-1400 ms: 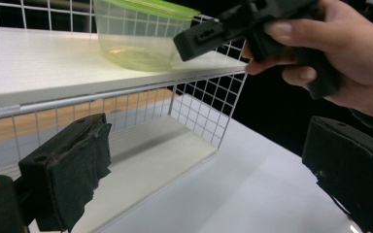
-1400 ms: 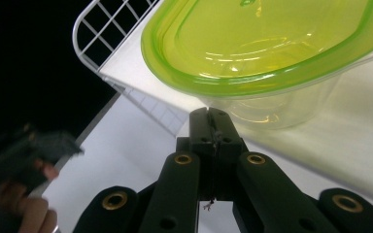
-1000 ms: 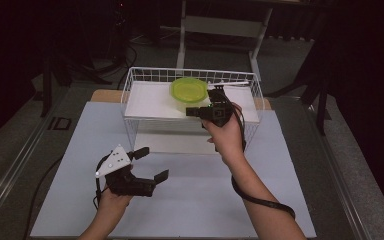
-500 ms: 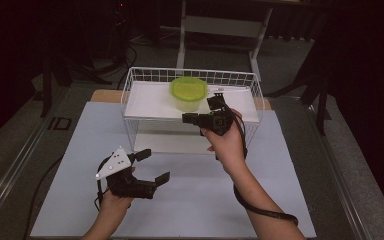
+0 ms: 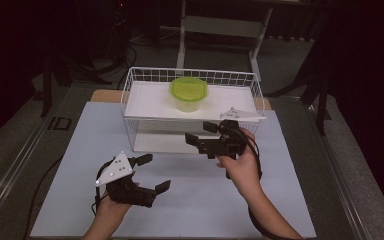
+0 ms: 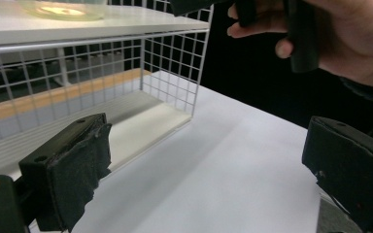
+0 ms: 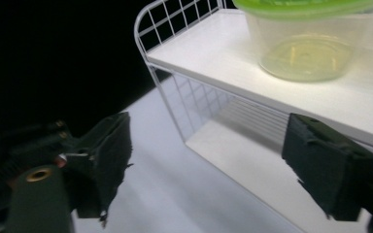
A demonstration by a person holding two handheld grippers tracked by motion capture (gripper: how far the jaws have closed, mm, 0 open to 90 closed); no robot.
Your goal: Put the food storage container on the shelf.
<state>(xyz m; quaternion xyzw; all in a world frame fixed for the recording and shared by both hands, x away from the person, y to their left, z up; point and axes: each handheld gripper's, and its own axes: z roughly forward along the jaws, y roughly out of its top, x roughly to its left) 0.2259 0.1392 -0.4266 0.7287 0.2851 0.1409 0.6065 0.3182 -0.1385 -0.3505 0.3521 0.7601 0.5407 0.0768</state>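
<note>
High view: green-lidded plastic container (image 5: 188,93) sits on the wire rack's shelf (image 5: 145,100); probably light, slippery, best gripped across its walls. Right gripper (image 5: 202,135) has just opened, empty; left gripper (image 5: 152,172) spread, empty.

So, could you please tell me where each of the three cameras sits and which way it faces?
High view: above the person's side, facing forward and down on the white mat; shows both forearms, the left gripper and the right gripper.
Left gripper view: rides on the left gripper, looks along its open jaws at the wire rack; the right hand shows above.
Right gripper view: rides on the right gripper, faces the rack's shelf and the green-lidded container between open jaws.
All three views share the rack and container.
</note>
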